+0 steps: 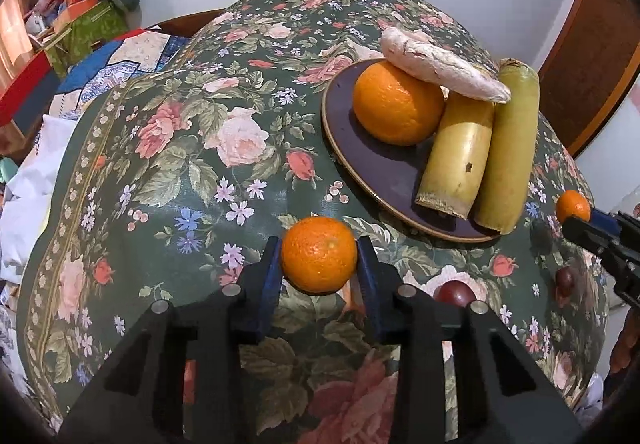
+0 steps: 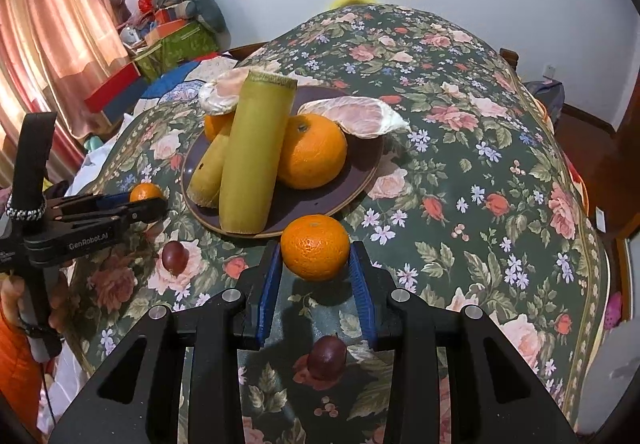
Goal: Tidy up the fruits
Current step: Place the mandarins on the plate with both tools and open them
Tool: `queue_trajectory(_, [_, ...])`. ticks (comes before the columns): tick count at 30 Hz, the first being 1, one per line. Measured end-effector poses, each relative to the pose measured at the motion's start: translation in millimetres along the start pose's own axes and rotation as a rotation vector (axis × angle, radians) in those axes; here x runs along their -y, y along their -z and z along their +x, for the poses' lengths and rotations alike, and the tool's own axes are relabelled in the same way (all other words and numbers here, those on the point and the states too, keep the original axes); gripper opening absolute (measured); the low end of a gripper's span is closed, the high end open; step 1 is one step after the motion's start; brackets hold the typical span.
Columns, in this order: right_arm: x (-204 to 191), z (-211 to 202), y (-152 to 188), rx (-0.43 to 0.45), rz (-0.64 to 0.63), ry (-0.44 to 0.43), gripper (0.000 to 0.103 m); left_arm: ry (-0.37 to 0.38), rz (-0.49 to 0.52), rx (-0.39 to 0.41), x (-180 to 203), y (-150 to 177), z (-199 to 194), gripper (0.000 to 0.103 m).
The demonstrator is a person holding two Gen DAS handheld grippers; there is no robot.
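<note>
Gripping one mandarin each, left tool (image 1: 319,264) and right tool (image 2: 316,264) were clamped; lifting gently toward the plate (image 2: 356,180) was advisable.

The only legible text is "GenRobot.AI", printed in pale letters along the side of the black body of the left gripper (image 2: 158,204), as the right wrist view shows it; the lettering sits well behind that gripper's jaws, on the bar near the handle, and reads left to right toward the fingertips. A second, smaller line of print lies on the same body further back from the jaws, at the frame edge, too small and cut off to read. In the left wrist view, nothing near either gripper's jaws carries readable lettering, labels or numbers
</note>
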State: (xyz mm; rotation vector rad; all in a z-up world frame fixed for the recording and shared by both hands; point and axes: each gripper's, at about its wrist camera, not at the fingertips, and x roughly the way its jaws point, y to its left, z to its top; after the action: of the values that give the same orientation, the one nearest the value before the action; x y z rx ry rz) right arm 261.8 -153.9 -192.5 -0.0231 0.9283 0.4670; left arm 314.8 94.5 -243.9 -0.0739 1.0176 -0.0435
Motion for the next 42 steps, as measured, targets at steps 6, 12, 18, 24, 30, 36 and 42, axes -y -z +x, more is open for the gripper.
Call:
queue_trajectory(6, [3.0, -4.2, -5.7, 0.022, 0.005, 0.000, 0.031, -0.002, 0.007, 0.026, 4.1, -5.0, -11.9, 0.037])
queue_trajectory(12, [4.1, -4.9, -15.2, 0.041, -0.003, 0.002, 0.031, 0.016, 0.005, 0.066, 9.8, -19.9, -21.8, 0.037])
queue_trajectory(18, [8.2, 2.0, -25.0, 0.049, -0.006, 0.007, 0.031, 0.029, 0.028, 0.084, 22.0, -34.4, -20.1, 0.037])
queue_trajectory(24, [11.9, 12.8, -31.5, 0.042, -0.017, 0.025, 0.031, 0.010, 0.061, 0.086, 30.2, -42.5, -9.6, 0.037])
queue_trajectory(30, [16.7, 27.9, -34.9, 0.013, -0.021, 0.013, 0.031, 0.018, 0.062, 0.078, 30.7, -49.1, 1.7, 0.037])
queue_trajectory(36, [5.1, 36.4, -26.6, -0.010, -0.047, -0.030, 0.031, 0.030, 0.062, 0.058, 33.8, -51.6, 15.4, 0.037])
queue_trajectory(42, [2.9, 42.4, -26.1, -0.022, -0.054, -0.039, 0.033, 0.043, 0.072, 0.048, 36.1, -49.6, 20.2, 0.037])
